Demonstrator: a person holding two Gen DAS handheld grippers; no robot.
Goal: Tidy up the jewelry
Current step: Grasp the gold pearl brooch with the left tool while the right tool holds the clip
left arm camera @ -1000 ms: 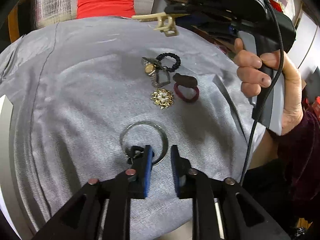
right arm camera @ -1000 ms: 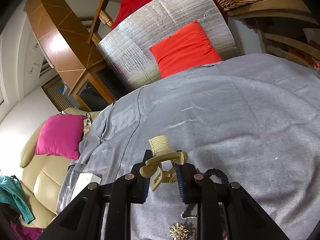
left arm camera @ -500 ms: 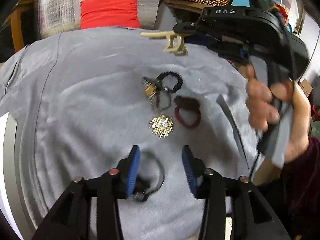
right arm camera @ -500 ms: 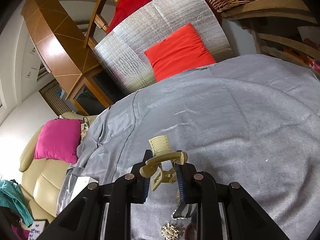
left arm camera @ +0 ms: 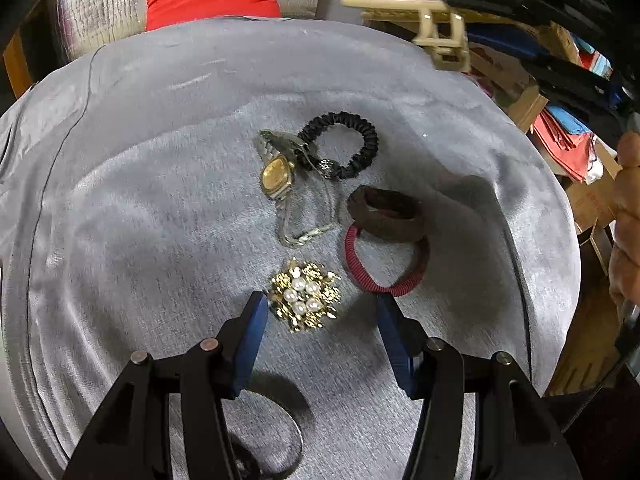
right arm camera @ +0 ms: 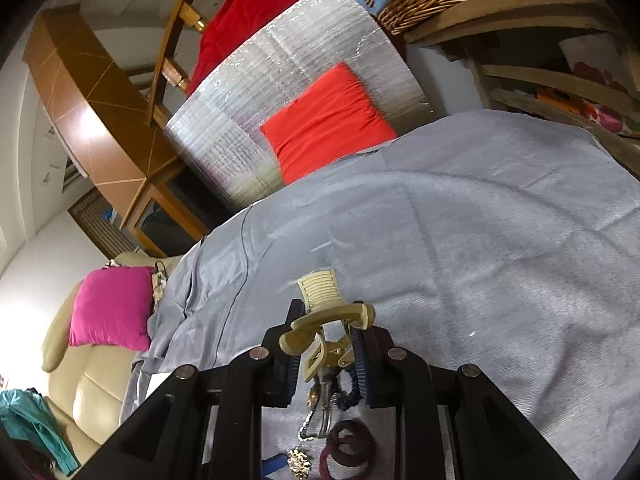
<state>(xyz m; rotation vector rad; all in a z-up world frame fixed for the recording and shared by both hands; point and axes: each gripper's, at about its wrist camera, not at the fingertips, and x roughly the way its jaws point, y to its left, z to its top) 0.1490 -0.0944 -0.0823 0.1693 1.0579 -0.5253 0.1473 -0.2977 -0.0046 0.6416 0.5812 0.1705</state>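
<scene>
My left tongs (left arm camera: 318,312) are spread wide, low over the grey-clothed table (left arm camera: 140,208), with the gold-and-pearl brooch (left arm camera: 306,300) lying between their blue pads. Just beyond it lie a gold watch (left arm camera: 277,174), a black scrunchie (left arm camera: 344,144), a brown hair tie (left arm camera: 386,212) and a red hair tie (left arm camera: 386,264) touching it. A metal bangle (left arm camera: 280,440) sits nearest me. My right tongs (right arm camera: 326,354) pinch a cream claw hair clip (right arm camera: 324,312) above the table's far right.
</scene>
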